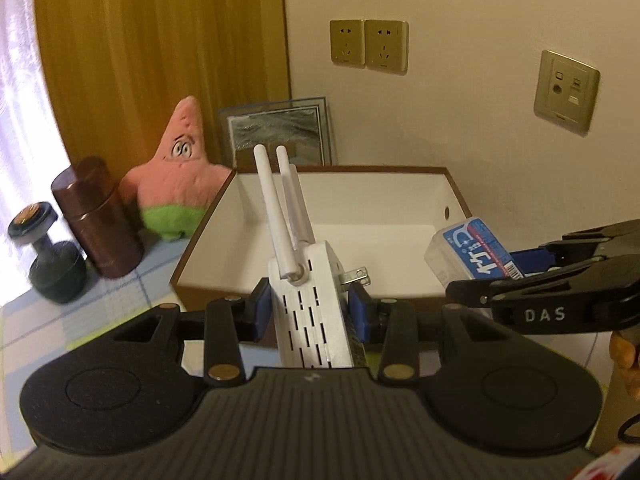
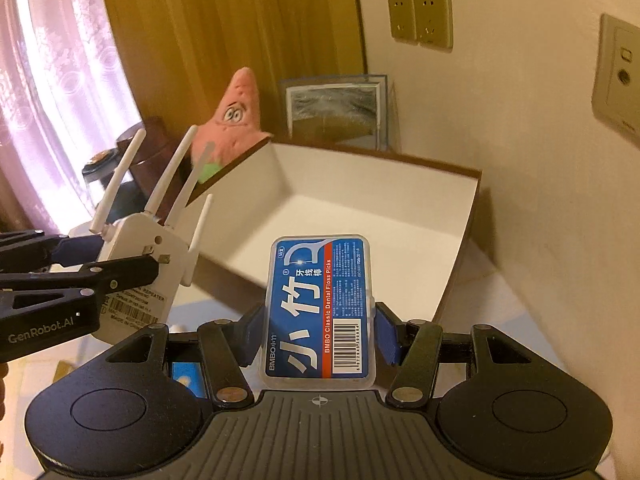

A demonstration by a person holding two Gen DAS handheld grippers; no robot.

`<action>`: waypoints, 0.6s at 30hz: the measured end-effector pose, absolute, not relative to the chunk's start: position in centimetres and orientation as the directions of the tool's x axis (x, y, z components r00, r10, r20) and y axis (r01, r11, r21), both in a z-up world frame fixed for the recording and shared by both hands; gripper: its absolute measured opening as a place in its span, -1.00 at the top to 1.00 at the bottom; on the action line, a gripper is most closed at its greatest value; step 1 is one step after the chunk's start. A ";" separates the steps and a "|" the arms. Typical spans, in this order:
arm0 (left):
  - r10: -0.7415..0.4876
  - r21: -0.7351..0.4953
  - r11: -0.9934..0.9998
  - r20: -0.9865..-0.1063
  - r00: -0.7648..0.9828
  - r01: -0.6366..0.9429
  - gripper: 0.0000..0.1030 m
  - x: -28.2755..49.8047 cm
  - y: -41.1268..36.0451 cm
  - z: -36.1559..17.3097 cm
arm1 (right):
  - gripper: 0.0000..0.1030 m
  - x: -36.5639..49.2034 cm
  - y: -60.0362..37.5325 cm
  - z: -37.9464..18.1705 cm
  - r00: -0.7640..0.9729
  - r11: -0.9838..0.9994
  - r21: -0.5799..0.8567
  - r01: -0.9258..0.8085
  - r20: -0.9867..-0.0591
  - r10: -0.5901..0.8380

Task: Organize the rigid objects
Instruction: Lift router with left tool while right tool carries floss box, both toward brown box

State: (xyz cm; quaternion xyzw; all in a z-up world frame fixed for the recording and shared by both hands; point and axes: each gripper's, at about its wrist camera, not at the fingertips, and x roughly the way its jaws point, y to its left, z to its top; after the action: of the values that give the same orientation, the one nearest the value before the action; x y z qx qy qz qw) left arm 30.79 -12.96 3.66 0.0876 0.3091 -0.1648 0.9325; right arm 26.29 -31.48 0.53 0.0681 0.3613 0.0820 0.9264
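While the brown box [image 2: 460,216] with its white inside sat by the wall, the left gripper [image 1: 310,308] was clamped on a white repeater [image 1: 308,300] at its near edge, and the right gripper [image 2: 320,332] pinched a floss-pick case [image 2: 320,308] beside it

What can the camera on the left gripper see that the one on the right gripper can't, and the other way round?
Only the left wrist view shows the dumbbell and the whole brown canister beside the window.

Only the right wrist view shows the floss pick box's printed label face-on, and the repeater's label.

Both show the white WiFi repeater clamped in the left gripper, the floss box in the right gripper, the open white box, the pink plush star, framed picture and wall sockets.
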 end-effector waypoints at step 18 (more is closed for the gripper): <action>-0.307 0.111 0.864 -0.657 0.689 0.491 0.32 41.4 -18.4 -0.3 | -0.04 36.0 -32.0 -3.6 0.667 0.984 0.168 0.051 -0.739 0.092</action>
State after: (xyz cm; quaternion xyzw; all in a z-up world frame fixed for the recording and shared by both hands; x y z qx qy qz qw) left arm 41.35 -18.39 -0.31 0.1402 0.3278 -0.2197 0.9081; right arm 35.95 -31.97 -3.60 0.0875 0.4080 0.0115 0.9087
